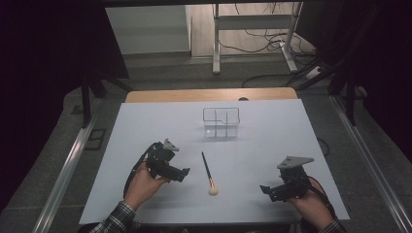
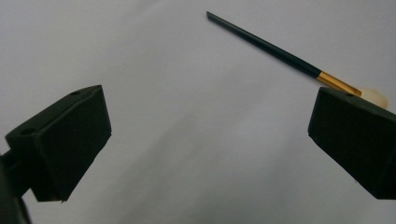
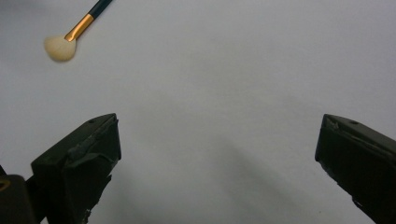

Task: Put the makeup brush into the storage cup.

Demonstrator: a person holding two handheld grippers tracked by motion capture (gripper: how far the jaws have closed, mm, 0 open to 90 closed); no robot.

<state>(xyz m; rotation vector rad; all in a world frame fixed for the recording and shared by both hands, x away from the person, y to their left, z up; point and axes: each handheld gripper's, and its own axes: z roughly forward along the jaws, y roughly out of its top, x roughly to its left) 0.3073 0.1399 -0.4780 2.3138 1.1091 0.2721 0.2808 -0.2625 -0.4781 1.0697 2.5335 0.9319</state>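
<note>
Nearest the person, the left gripper [image 1: 183, 174] and the right gripper [image 1: 266, 190] are being held low over the white-covered bench [image 1: 145, 131], each with jaws spread wide and nothing gripped between them. Between the two, the slim makeup brush with a dark handle, gold ferrule and pale fluffy tip [image 1: 208, 173] is lying flat on the bench, tip toward the person, closer to the left gripper. Probably it's being lined up for a pickup, since both sets of jaws are being pointed inward at it. Farther back, the clear plastic divided organiser box [image 1: 221, 122] is sitting empty, likely being kept as the drop-off spot.
</note>
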